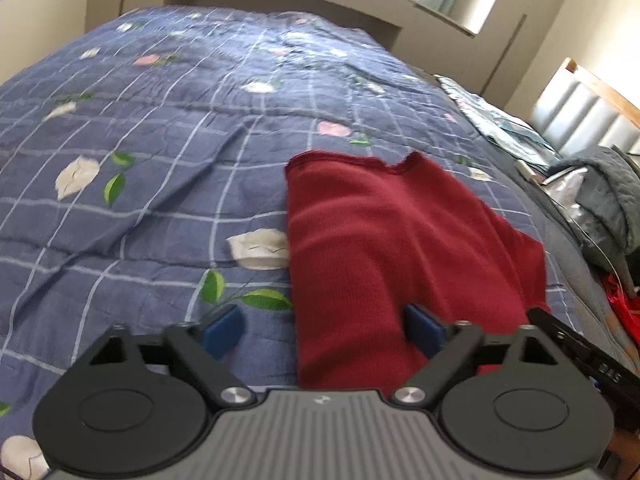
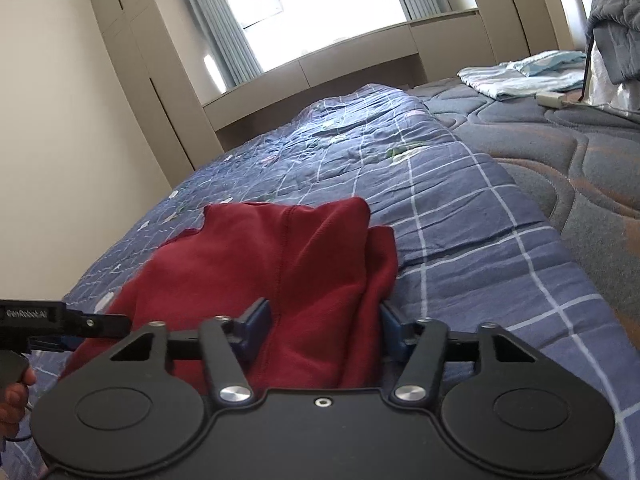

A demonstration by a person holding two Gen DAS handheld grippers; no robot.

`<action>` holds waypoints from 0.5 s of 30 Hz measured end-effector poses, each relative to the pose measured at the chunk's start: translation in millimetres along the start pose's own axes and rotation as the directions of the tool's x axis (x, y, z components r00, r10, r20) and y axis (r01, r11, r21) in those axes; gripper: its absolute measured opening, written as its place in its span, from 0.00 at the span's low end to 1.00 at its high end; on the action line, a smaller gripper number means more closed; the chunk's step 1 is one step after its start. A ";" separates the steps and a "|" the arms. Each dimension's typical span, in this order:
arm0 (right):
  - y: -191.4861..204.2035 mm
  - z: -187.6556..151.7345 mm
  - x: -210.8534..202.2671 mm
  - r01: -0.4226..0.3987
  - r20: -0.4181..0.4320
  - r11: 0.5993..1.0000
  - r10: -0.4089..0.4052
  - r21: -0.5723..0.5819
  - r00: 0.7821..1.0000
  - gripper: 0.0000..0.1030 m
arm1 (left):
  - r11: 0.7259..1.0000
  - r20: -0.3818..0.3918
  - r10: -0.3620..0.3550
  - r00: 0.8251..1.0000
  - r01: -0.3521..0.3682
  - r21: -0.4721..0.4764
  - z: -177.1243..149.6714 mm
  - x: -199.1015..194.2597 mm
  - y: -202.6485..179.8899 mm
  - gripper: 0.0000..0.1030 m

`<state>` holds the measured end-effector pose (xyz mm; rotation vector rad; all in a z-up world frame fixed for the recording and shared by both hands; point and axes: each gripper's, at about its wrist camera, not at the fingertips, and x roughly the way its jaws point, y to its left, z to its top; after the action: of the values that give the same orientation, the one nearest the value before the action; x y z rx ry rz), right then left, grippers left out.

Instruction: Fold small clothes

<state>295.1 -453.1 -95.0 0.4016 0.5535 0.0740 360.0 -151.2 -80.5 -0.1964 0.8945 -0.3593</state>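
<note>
A dark red knit garment (image 1: 392,240) lies flat on the blue checked floral quilt (image 1: 160,140), its near edge under both grippers. My left gripper (image 1: 323,332) is open, and its blue fingertips (image 1: 222,332) straddle the garment's left edge: one pad over the quilt, the other over the red cloth. In the right wrist view the red garment (image 2: 280,264) shows a folded, bunched right side. My right gripper (image 2: 325,328) stands open around that bunch, with cloth filling the gap between its blue pads (image 2: 256,326). The left gripper (image 2: 80,322) also shows at that view's left edge, held by a hand (image 2: 16,392).
The quilt covers a grey quilted mattress (image 2: 560,152). Folded pale blue bedding (image 2: 528,72) and a small white box (image 2: 550,100) lie at the far right. A grey blanket (image 1: 612,196) hangs over a rack beside the bed. Cupboards and a bright window line the far wall.
</note>
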 end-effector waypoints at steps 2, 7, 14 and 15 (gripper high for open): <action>1.8 0.1 -1.3 0.007 -0.002 1.000 -0.007 0.016 1.000 0.47 | 1.000 -0.001 -0.008 1.000 0.008 0.022 0.6 -2.2 -5.5 0.72; 20.1 4.1 -9.3 0.037 0.016 0.999 -0.037 -0.008 0.999 0.18 | 0.998 -0.017 -0.032 0.999 0.033 0.061 5.9 -5.7 -15.6 0.46; 69.8 26.6 -26.3 0.000 0.049 0.996 0.004 -0.090 0.999 0.13 | 0.994 0.025 -0.075 0.997 0.072 0.086 11.5 -35.7 -13.6 0.29; 81.1 28.9 -25.7 -0.017 0.043 0.994 0.022 -0.107 0.999 0.13 | 0.993 0.035 -0.075 0.997 0.072 0.089 12.2 -41.8 -11.5 0.29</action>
<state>291.6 -393.1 -28.2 0.3042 0.4999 0.1130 343.2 -145.5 -39.1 -0.1557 0.8330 -0.4609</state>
